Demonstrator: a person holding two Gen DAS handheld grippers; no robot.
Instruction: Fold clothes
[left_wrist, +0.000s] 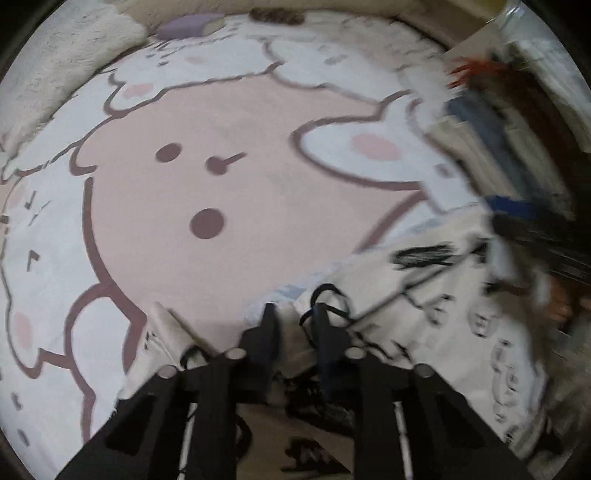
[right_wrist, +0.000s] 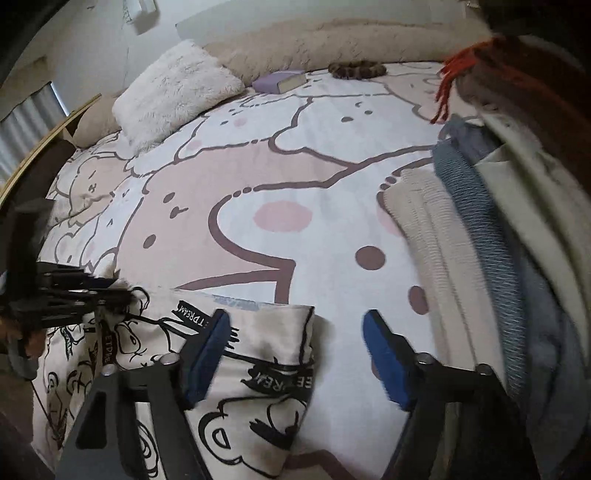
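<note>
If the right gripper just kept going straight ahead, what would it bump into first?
Probably the bedspread: the open right gripper points past the printed garment's edge across bare cover. Depth is unclear.

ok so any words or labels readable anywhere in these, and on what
"T DREAM" on a black banner printed on the cream cartoon-print garment, read from the right wrist view.
Other banner lettering on the garment: partial, too blurred to read.
Lavender book: no text legible.

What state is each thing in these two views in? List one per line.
Left gripper: shut on printed garment.
Right gripper: open, above the garment's edge.
Printed garment: partly folded, lying on the bed.
Stack of clothes: folded, piled at the right.
Purple book: closed.
White pillow: lying flat.
</note>
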